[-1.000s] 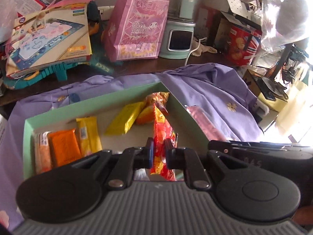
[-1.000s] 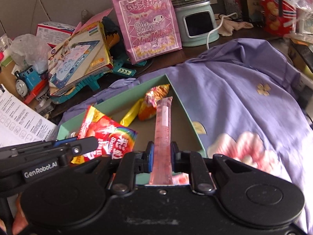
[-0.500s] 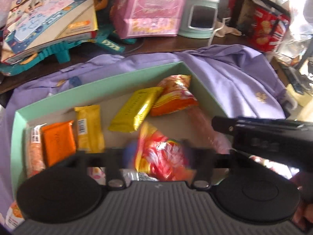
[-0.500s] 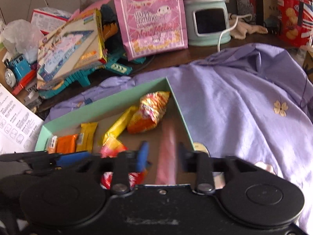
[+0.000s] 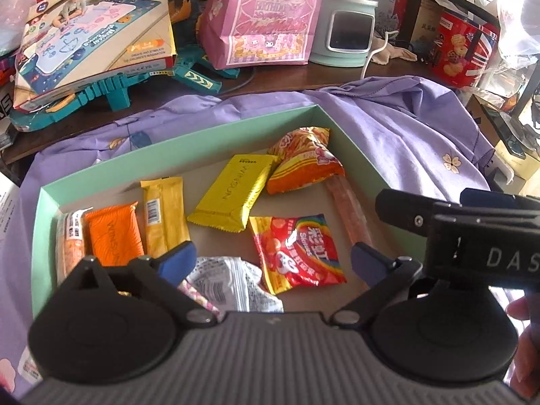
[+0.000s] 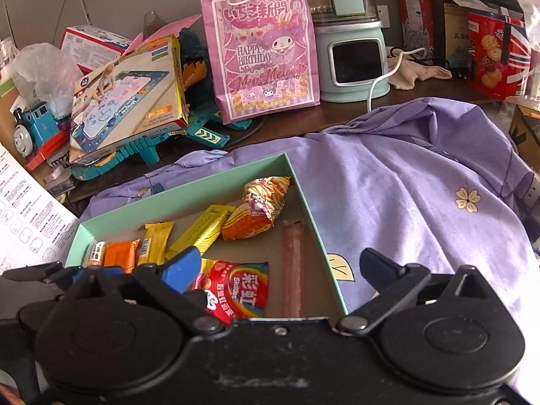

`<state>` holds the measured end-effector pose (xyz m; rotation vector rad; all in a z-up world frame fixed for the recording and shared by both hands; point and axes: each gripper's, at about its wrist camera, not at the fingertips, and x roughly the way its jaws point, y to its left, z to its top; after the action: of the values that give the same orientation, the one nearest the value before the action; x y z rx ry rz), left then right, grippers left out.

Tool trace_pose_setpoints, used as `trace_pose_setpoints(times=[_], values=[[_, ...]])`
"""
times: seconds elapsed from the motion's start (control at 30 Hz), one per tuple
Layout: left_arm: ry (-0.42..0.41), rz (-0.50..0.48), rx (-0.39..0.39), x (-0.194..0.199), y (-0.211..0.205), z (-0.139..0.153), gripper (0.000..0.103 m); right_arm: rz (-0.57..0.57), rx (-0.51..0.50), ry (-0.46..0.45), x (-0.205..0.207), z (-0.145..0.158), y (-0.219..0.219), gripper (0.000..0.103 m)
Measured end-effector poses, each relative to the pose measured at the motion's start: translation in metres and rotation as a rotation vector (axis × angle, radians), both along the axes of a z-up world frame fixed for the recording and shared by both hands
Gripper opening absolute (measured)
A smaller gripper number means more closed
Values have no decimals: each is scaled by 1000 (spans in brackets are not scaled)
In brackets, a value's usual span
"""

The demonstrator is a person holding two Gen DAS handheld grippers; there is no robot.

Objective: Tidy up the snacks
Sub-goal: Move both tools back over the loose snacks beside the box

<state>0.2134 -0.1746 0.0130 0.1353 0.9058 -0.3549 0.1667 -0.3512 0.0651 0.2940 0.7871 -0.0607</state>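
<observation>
jaws L (image 5: 271, 258) & R (image 6: 281, 270) opening, nothing pinched | Skittles bag (image 5: 298, 249) in green box (image 5: 216, 128) | pink stick (image 6: 293, 270) near end hidden

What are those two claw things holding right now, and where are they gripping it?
Nothing. The left gripper and right gripper are both opening, their pads touching nothing; the Skittles bag and pink stick lie loose in the green box.

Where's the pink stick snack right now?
In both wrist views the pink stick snack lies flat in the green box, along its right wall, just right of the Skittles bag.
</observation>
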Motion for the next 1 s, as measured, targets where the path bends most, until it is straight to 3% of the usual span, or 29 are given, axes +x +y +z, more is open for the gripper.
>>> trace_pose_setpoints(times=[0.77, 1.0], values=[[-62, -50, 1, -88, 8, 39, 103, -28, -8, -27, -94, 35, -2, 103], [-56, -47, 17, -107, 12, 34, 103, -34, 22, -17, -123, 28, -9, 103]])
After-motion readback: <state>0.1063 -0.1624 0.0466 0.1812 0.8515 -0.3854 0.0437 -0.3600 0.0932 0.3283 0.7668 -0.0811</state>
